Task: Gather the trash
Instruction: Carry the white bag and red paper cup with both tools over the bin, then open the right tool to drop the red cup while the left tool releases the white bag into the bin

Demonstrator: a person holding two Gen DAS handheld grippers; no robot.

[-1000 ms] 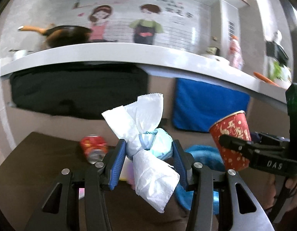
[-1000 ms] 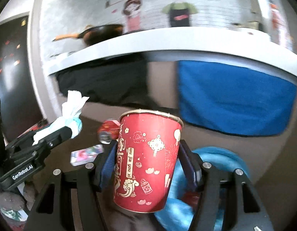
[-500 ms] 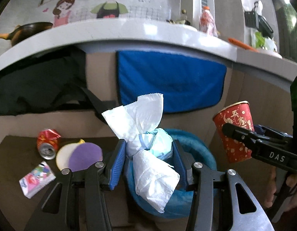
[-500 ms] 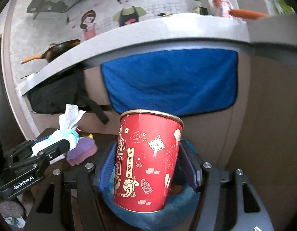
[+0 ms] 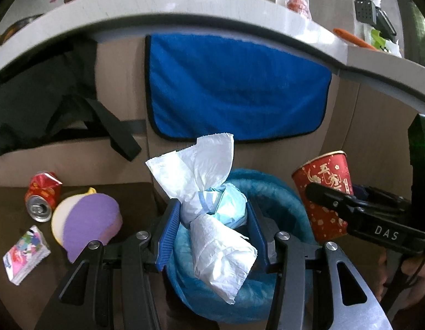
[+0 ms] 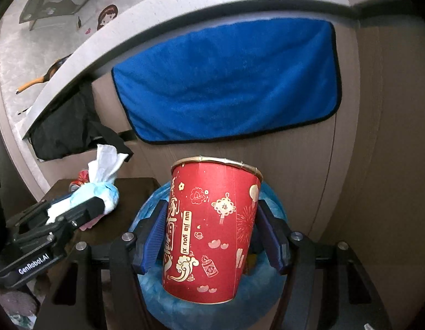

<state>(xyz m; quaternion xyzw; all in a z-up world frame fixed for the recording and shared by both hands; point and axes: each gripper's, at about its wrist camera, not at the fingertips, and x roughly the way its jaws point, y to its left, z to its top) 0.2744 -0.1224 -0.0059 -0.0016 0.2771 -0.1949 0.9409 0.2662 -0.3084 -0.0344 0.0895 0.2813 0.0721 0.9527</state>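
Note:
My left gripper [image 5: 212, 228] is shut on a crumpled white and pale blue tissue wad [image 5: 212, 209] and holds it above the bin lined with a blue bag [image 5: 278, 192]. My right gripper [image 6: 212, 236] is shut on an upright red paper cup [image 6: 212, 228], also above the blue-lined bin [image 6: 270, 206]. The cup [image 5: 322, 189] and the right gripper's finger [image 5: 336, 200] show at the right of the left wrist view. The tissue wad [image 6: 102, 181] and left gripper show at the left of the right wrist view.
On the dark low table [image 5: 8, 206] left of the bin lie a crushed red can [image 5: 43, 195], a purple and cream round object [image 5: 86, 222] and a small colourful packet [image 5: 25, 254]. A blue towel [image 5: 237, 88] and a black bag [image 5: 41, 96] hang on the cabinet front behind.
Both grippers have swung right and tilted down with their loads. The blue-lined bin now sits below both of them, larger and nearer in both views.

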